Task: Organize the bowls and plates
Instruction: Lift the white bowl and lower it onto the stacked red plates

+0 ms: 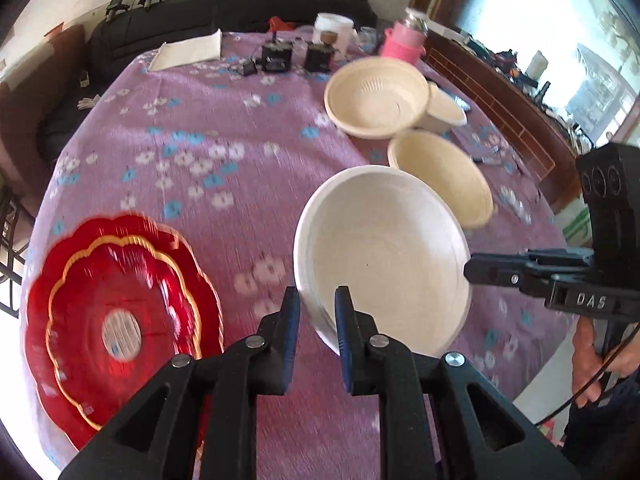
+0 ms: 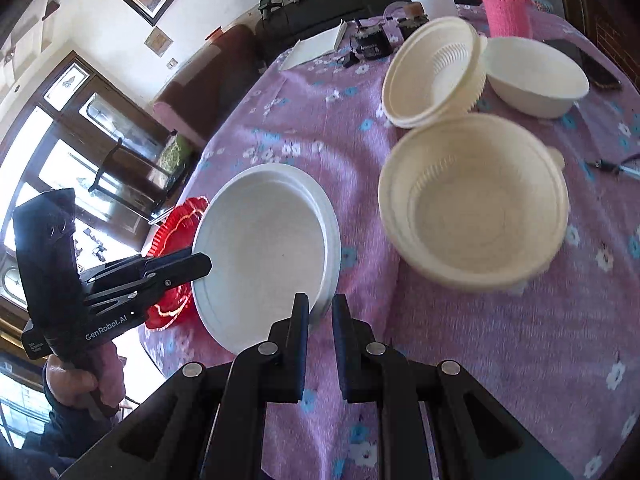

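While both pairs of fingers, left [image 1: 318, 312] and right [image 2: 320, 316], are closed on opposite rims of the white plate [image 1: 380, 256], held tilted above the counter [image 1: 224, 184], I judge that the carry goes best with both hands moving together and level. Red plates [image 1: 120, 312] lie stacked at the counter's left edge. Three cream bowls [image 2: 474, 204] crowd the right side, the nearest just beside the plate, so it should be kept clear of them.
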Motion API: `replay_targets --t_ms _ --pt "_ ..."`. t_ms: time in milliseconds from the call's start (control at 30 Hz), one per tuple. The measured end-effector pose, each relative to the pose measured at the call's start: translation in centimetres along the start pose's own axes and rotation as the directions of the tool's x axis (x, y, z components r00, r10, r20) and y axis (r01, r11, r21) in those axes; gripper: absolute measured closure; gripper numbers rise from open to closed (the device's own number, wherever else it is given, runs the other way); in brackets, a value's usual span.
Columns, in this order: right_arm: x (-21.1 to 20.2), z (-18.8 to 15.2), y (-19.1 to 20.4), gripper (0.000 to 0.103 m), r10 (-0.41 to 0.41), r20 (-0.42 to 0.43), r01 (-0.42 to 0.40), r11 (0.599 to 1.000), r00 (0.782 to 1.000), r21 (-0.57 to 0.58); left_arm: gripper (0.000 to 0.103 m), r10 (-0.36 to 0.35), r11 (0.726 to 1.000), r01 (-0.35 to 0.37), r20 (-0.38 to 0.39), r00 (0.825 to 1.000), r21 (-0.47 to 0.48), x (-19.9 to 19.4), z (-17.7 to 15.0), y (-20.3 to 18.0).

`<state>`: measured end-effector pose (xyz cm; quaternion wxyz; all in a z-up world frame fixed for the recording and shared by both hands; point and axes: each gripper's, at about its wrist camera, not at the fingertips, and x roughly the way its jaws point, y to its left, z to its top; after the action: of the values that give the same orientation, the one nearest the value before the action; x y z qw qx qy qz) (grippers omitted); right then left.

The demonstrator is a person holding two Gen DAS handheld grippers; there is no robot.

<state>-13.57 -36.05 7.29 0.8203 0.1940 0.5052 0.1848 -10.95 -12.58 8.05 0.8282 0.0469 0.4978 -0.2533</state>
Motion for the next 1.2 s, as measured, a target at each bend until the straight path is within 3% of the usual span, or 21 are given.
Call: replay_targets --t_ms 100,200,333,467,600,667,1200 --pt "0.1 -1.9 -0.4 0.089 -0.013 -0.002 0.013 1.0 1.0 -0.004 0.087 -0.026 1.0 0.026 -0.015 1.0 -0.016 1.0 -1.8 -0.1" --pt "0.1 -2.3 -0.5 0.089 -0.053 0.031 0.053 0.998 0.998 -0.021 0.085 -0.004 1.0 0.004 0.011 1.0 -0.006 1.7 -2.6 -0.4" --pt "0.0 -2.1 0.2 0.089 -0.121 0.097 0.127 0.99 0.988 -0.061 0.066 0.026 1.0 -0.026 0.059 0.998 0.001 2.2 -2.7 -0.5" --pt "0.5 -2.5 -0.4 0.089 -0.123 0.102 0.128 0.991 0.987 -0.04 0.064 0.05 0.999 -0.05 0.089 0.995 0.002 2.7 -2.5 -0.4" --pt "0.7 -2.9 -0.7 0.089 -0.092 0.104 0.095 0.995 0.99 -0.021 0.064 0.048 0.999 -0.049 0.107 0.993 0.005 3.3 -2.8 -0.5" --pt "0.9 -3.1 -0.7 0.089 -0.093 0.109 0.096 0.995 0.99 -0.02 0.083 0.054 0.998 -0.056 0.123 0.991 0.008 3.4 -3.0 -0.6" --pt "-1.1 -2.9 0.7 0.09 -0.076 0.183 0.078 0.997 0.98 -0.003 0.084 0.093 0.995 -0.099 0.198 0.976 0.023 1.0 -2.9 -1.3"
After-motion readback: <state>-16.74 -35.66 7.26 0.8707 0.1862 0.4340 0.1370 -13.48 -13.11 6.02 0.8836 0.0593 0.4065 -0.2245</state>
